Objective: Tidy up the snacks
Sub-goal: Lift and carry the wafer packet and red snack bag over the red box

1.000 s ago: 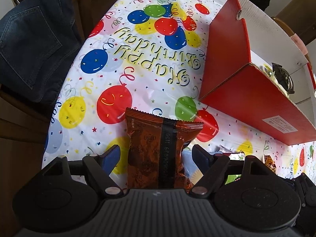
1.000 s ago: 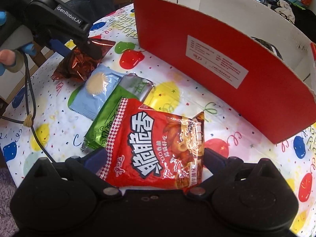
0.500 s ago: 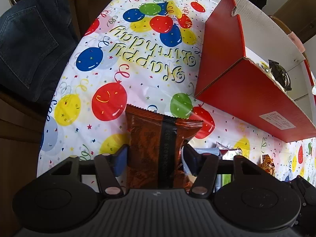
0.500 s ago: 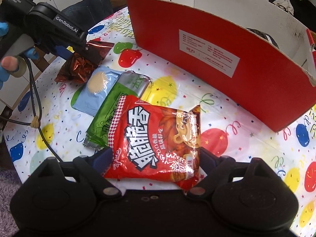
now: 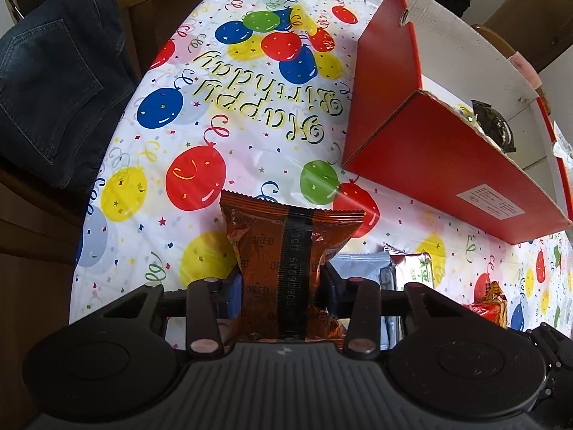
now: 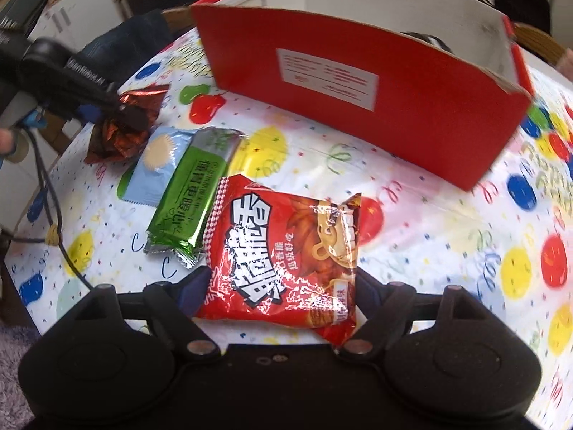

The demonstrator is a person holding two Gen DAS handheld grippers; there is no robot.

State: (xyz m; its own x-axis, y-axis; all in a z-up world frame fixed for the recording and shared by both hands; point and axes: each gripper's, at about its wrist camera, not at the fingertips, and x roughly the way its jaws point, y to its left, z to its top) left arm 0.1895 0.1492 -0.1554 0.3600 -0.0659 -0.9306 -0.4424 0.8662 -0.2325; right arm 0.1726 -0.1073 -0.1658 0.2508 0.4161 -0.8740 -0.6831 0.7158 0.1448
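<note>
I have a packet in each hand and I judge I'm at the carry stage, with both snacks gripped and neither yet in the red box (image 6: 361, 82). My left gripper (image 5: 281, 283) is squeezed tight on the brown foil packet (image 5: 286, 251), its fingers pinching the bag's sides so the foil bulges above them, and the packet is up off the balloon tablecloth (image 5: 200, 132). My right gripper (image 6: 283, 286) has its fingers against both edges of the red noodle-snack bag (image 6: 283, 247); it looks clamped and lifted, though motion blur in that view leaves me unsure how firm the hold is. The green bar (image 6: 193, 193) and the pale blue packet (image 6: 157, 165) lie on the cloth between my hands, untouched. Next, I think, each packet must rise above the box's near wall and be let go over the open top, one hand at a time so they don't collide.
</note>
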